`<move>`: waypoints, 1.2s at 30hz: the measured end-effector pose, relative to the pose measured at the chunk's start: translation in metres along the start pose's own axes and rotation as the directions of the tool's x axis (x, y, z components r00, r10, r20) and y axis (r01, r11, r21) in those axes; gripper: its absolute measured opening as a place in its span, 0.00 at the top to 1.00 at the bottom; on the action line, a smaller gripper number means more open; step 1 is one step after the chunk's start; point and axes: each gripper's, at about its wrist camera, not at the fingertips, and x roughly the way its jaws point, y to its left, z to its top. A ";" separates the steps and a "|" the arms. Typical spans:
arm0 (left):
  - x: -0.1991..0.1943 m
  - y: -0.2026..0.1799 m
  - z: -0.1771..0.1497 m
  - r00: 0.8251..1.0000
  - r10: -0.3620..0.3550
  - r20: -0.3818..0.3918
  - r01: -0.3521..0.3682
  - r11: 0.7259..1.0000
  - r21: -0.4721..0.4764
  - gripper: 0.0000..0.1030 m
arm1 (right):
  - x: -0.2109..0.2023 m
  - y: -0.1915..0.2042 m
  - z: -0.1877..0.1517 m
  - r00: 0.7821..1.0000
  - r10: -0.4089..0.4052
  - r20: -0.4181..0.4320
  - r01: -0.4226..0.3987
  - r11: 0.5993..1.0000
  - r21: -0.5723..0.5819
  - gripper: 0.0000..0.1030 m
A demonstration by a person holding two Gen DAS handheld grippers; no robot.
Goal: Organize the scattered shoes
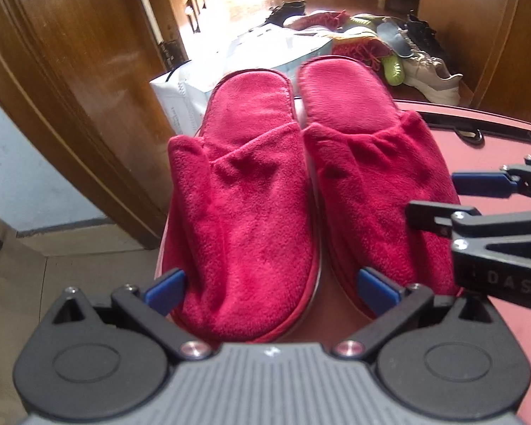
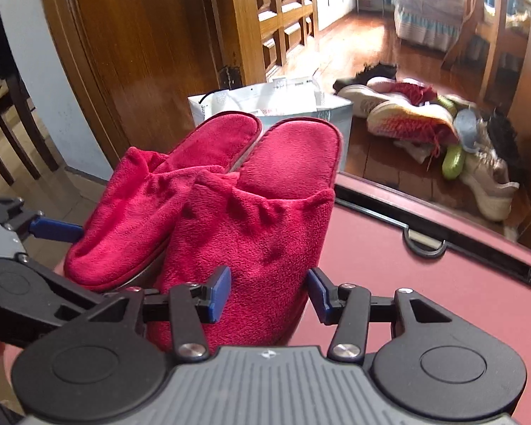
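Left wrist view shows the left gripper [image 1: 269, 285] spread wide around one red slipper [image 1: 240, 212] and the right gripper [image 2: 269, 292] straddling its mate [image 2: 251, 233] on the pink surface [image 2: 424, 301], so I judge keeping toes level matters.

"DAS" is printed on the right gripper [image 1: 478, 194].

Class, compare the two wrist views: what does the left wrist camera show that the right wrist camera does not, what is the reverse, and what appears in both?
Only the left wrist view shows the left slipper squarely between the left gripper fingers. Only the right wrist view shows a bed in the far room and dark chair legs. Both show the red slipper pair on the reddish surface, the right slipper at the right gripper, a white bag, and the scattered shoe pile.
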 end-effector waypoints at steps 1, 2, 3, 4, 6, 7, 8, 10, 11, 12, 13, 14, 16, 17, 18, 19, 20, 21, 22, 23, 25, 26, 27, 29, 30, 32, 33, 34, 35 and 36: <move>0.000 0.000 0.000 1.000 -0.004 -0.002 0.004 1.000 -0.004 0.00 | 0.002 -0.001 -0.001 1.000 0.002 -0.003 -0.002 1.000 0.001 0.55; 0.000 0.000 -0.001 1.000 -0.010 -0.007 0.010 1.000 -0.008 0.00 | 0.001 -0.001 -0.001 1.000 -0.001 -0.004 0.001 1.000 -0.003 0.55; 0.000 -0.001 -0.001 1.000 -0.016 -0.009 0.016 1.000 -0.003 0.00 | 0.001 -0.001 -0.002 1.000 -0.004 -0.004 0.004 1.000 -0.007 0.56; 0.000 -0.002 -0.001 1.000 -0.019 -0.011 0.019 1.000 0.001 0.00 | 0.001 -0.001 -0.002 1.000 -0.007 -0.005 0.007 1.000 -0.012 0.57; -0.001 -0.005 -0.001 0.999 -0.032 -0.018 0.032 0.999 0.009 0.00 | 0.001 0.000 -0.003 1.000 -0.013 -0.006 0.013 1.000 -0.020 0.58; -0.001 -0.006 -0.001 0.999 -0.038 -0.022 0.038 0.999 0.007 0.00 | 0.001 0.000 -0.003 1.000 -0.016 -0.007 0.016 1.000 -0.024 0.58; 0.000 -0.007 -0.001 0.999 -0.048 -0.027 0.048 0.999 0.005 0.00 | 0.000 0.000 -0.004 1.000 -0.019 -0.008 0.019 0.999 -0.028 0.59; -0.001 -0.009 -0.001 0.998 -0.054 -0.028 0.055 0.998 0.012 0.00 | 0.000 0.001 -0.005 1.000 -0.025 -0.009 0.024 0.999 -0.037 0.59; -0.001 -0.011 -0.002 0.998 -0.058 -0.028 0.059 0.998 0.021 0.00 | 0.000 0.001 -0.005 1.000 -0.028 -0.009 0.027 0.999 -0.041 0.59; -0.001 -0.013 -0.002 0.998 -0.062 -0.028 0.063 0.998 0.030 0.00 | 0.000 0.001 -0.006 0.999 -0.031 -0.010 0.030 0.999 -0.045 0.59; -0.001 -0.014 -0.002 0.997 -0.067 -0.030 0.068 0.997 0.032 0.00 | -0.001 0.001 -0.006 0.999 -0.034 -0.011 0.034 0.998 -0.044 0.59; -0.001 -0.015 -0.002 0.997 -0.073 -0.031 0.074 0.997 0.035 0.00 | -0.001 0.002 -0.006 0.999 -0.037 -0.013 0.037 0.998 -0.043 0.59; -0.002 -0.017 -0.003 0.996 -0.081 -0.034 0.082 0.996 0.040 0.00 | -0.002 0.002 -0.007 0.999 -0.043 -0.015 0.043 0.998 -0.041 0.59; -0.002 -0.018 -0.003 0.996 -0.084 -0.035 0.086 0.995 0.045 0.00 | -0.002 0.002 -0.007 0.999 -0.046 -0.016 0.045 0.998 -0.039 0.59; -0.002 -0.019 -0.003 0.996 -0.087 -0.036 0.089 0.995 0.048 0.00 | -0.003 0.002 -0.008 0.999 -0.049 -0.016 0.048 0.998 -0.038 0.59; -0.002 -0.019 -0.004 0.995 -0.089 -0.037 0.090 0.995 0.049 0.00 | -0.003 0.003 -0.008 0.999 -0.050 -0.017 0.049 0.998 -0.041 0.59; -0.003 -0.019 -0.004 0.995 -0.092 -0.039 0.094 0.995 0.045 0.00 | -0.003 0.003 -0.008 0.999 -0.051 -0.018 0.050 0.998 -0.043 0.59; -0.003 -0.019 -0.004 0.995 -0.095 -0.040 0.097 0.994 0.041 0.00 | -0.003 0.003 -0.008 0.999 -0.051 -0.018 0.050 0.998 -0.041 0.59; -0.003 -0.020 -0.004 0.995 -0.097 -0.040 0.098 0.994 0.040 0.00 | -0.004 0.003 -0.008 0.999 -0.050 -0.019 0.049 0.998 -0.039 0.59; -0.003 -0.020 -0.004 0.994 -0.099 -0.041 0.101 0.994 0.041 0.00 | -0.004 0.003 -0.008 0.999 -0.050 -0.019 0.049 0.998 -0.037 0.59; -0.004 -0.018 -0.003 0.994 -0.104 -0.044 0.106 0.993 0.043 0.00 | -0.004 0.000 -0.007 0.998 -0.058 -0.019 0.058 0.998 -0.022 0.59; -0.005 -0.018 -0.002 0.993 -0.106 -0.046 0.108 0.993 0.044 0.00 | -0.004 -0.001 -0.007 0.998 -0.063 -0.019 0.062 0.998 -0.014 0.59; -0.007 -0.017 -0.001 0.993 -0.106 -0.051 0.108 0.993 0.042 0.00 | -0.003 -0.002 -0.006 0.998 -0.067 -0.019 0.067 0.998 -0.006 0.59; -0.011 -0.014 0.002 0.992 -0.113 -0.050 0.115 0.993 0.035 0.00 | -0.003 -0.005 -0.005 0.997 -0.075 -0.019 0.075 0.997 0.010 0.59; -0.013 -0.013 0.002 0.992 -0.121 -0.047 0.123 0.992 0.026 0.00 | -0.003 -0.006 -0.004 0.997 -0.080 -0.020 0.080 0.997 0.017 0.60; -0.015 -0.009 0.005 0.989 -0.139 -0.053 0.138 0.990 -0.014 0.00 | -0.003 -0.009 -0.003 0.996 -0.088 -0.020 0.089 0.996 0.033 0.60; -0.017 -0.007 0.007 0.987 -0.149 -0.055 0.148 0.989 -0.029 0.00 | -0.003 -0.011 -0.003 0.996 -0.092 -0.020 0.093 0.995 0.041 0.60; -0.021 -0.005 0.008 0.985 -0.163 -0.049 0.161 0.986 -0.040 0.00 | -0.003 -0.012 -0.002 0.995 -0.096 -0.021 0.097 0.994 0.048 0.60; -0.025 -0.003 0.011 0.984 -0.175 -0.036 0.174 0.984 -0.049 0.00 | -0.003 -0.013 -0.002 0.995 -0.101 -0.021 0.102 0.993 0.056 0.60; -0.030 -0.001 0.013 0.982 -0.187 -0.014 0.186 0.981 -0.060 0.00 | -0.003 -0.015 -0.001 0.994 -0.105 -0.021 0.106 0.992 0.064 0.60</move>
